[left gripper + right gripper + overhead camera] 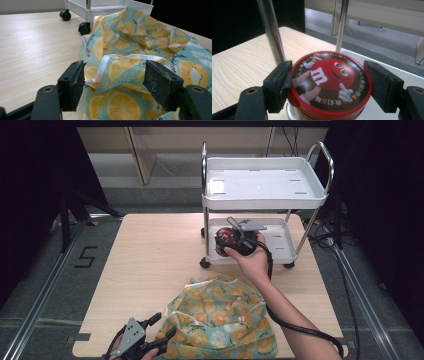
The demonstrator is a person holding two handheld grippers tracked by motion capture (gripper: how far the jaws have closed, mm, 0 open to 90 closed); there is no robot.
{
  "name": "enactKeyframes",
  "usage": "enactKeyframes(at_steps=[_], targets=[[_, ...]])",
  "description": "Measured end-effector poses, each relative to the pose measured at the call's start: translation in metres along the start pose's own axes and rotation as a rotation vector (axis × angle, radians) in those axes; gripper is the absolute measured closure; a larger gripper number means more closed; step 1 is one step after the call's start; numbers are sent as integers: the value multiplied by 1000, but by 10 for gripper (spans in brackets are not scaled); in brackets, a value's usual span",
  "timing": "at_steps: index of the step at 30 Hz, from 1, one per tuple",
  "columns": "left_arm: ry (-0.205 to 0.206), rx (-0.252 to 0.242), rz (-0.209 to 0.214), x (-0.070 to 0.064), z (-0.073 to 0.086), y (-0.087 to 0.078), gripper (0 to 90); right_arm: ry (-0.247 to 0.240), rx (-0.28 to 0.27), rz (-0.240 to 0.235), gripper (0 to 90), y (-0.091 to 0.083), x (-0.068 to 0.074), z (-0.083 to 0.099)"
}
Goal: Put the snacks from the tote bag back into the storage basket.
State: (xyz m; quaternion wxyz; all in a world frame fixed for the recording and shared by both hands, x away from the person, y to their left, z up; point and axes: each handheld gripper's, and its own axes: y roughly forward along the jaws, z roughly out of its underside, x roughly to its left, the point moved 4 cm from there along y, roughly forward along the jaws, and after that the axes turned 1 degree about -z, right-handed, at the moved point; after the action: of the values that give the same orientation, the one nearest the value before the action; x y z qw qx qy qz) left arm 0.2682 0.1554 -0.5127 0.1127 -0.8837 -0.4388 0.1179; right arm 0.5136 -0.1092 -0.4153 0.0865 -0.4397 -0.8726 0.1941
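A round red candy tin (329, 77) with a cartoon face on its lid sits between the jaws of my right gripper (327, 81), which is shut on it. In the high view that gripper (230, 241) holds the tin (223, 238) at the front left of the lower shelf (282, 247) of a white cart. A crumpled teal cloth with a lemon print (220, 320) lies at the table's near edge. My left gripper (164, 325) is open at the cloth's left edge. Its jaws straddle a pale strap (125, 58) of the cloth (140, 42) without gripping it.
The white two-tier cart (265, 201) stands on castors at the far right of the wooden table (150, 260), its chrome posts (270, 30) close beside the tin. Its upper tray holds nothing. Black curtains flank the table on both sides.
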Motion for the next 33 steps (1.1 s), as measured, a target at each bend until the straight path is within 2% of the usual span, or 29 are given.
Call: enactKeyframes(at_steps=[10,18,25,31,33], targets=[[-9,1,-5,0,0,0,326,-14,2,12,270,6,-3,1],[1,1,1,0,0,0,325,-14,14,19,270,10,-5,2],[-17,-11,2,-1,0,1,326,5,22,17,270,14,-5,2],[-11,-13,5,0,0,1,326,-10,23,19,270,16,-5,1],[-7,2,-3,0,0,-1,326,-6,16,20,270,17,-5,1]])
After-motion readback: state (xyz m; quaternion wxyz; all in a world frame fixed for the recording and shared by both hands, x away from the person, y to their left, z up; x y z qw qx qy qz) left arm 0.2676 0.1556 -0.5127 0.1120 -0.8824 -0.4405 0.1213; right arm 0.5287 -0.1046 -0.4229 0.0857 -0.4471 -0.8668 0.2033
